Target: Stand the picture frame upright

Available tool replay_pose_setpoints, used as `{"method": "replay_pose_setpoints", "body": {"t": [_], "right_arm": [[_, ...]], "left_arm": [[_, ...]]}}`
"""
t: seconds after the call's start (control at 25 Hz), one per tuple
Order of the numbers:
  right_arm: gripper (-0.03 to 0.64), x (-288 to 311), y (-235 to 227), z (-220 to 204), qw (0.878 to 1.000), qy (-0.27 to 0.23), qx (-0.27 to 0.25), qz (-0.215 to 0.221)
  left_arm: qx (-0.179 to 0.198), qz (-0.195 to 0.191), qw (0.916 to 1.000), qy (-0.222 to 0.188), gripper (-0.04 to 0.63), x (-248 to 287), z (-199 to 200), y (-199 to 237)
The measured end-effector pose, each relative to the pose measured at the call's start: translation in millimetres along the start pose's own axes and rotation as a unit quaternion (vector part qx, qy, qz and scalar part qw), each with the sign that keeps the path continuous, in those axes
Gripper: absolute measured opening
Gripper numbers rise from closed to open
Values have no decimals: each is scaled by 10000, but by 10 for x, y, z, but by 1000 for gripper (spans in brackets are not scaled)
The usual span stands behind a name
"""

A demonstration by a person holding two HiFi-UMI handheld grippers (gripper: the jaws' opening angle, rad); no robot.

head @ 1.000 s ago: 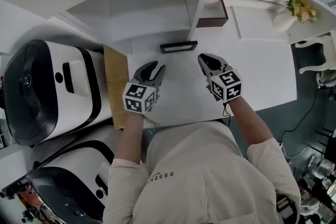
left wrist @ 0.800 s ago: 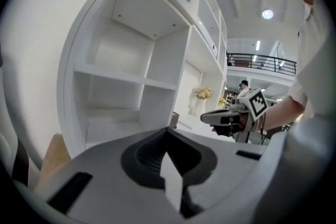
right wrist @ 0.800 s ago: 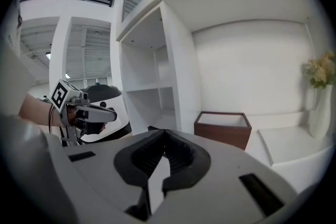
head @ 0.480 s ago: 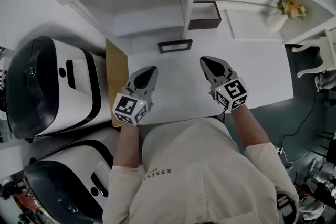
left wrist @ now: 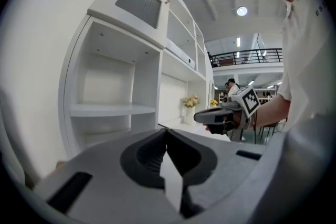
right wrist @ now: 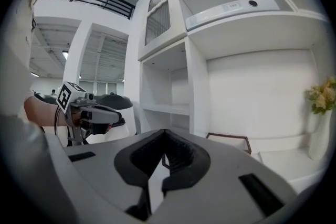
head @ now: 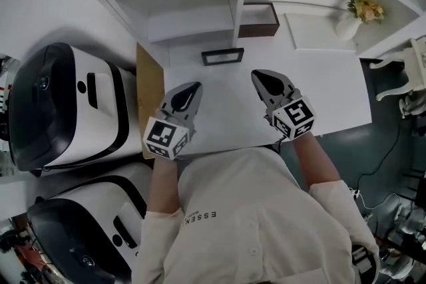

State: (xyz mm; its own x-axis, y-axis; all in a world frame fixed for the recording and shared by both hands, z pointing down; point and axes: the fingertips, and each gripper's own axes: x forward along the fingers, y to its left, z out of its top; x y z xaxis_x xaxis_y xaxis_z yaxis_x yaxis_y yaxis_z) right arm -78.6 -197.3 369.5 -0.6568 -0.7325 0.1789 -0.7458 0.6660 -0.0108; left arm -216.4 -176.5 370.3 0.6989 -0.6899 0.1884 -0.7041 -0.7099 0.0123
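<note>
A small black picture frame [head: 222,56] stands on the white desk [head: 333,86], close in front of the white shelf unit [head: 193,6]. From above it shows as a thin dark rectangle, and its tilt is hard to judge. My left gripper [head: 194,87] hovers over the desk, nearer to me than the frame and left of it, jaws shut and empty. My right gripper [head: 257,75] hangs nearer and to the right, also shut with nothing in it. In the left gripper view the left gripper [left wrist: 167,129] points along the shelves. The right gripper [right wrist: 165,132] faces the shelf unit.
A brown frame [head: 259,20] lies in the shelf niche behind, also seen as the brown frame [right wrist: 229,141]. A vase of flowers [head: 359,12] stands at the back right. A wooden board [head: 150,96] and two large white-and-black machines [head: 60,110] flank the desk's left edge.
The left jaws, spread a second ago, have closed; the right jaws have closed too. Both grippers have lifted and drawn back a little from the black frame, holding nothing.
</note>
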Motion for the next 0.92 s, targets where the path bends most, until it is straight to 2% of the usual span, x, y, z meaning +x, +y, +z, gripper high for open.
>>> {"method": "replay_pose_setpoints", "body": {"t": [0.44, 0.64, 0.92], "right_arm": [[14, -38, 111, 31, 9997, -144, 133, -158], [15, -52, 84, 40, 9993, -154, 212, -262], [15, -55, 142, 59, 9996, -181, 162, -151]], "left_arm": [[-219, 158, 9995, -177, 3, -117, 107, 41], [-159, 67, 9997, -198, 3, -89, 125, 20], [-85, -125, 9998, -154, 3, -95, 119, -70]]}}
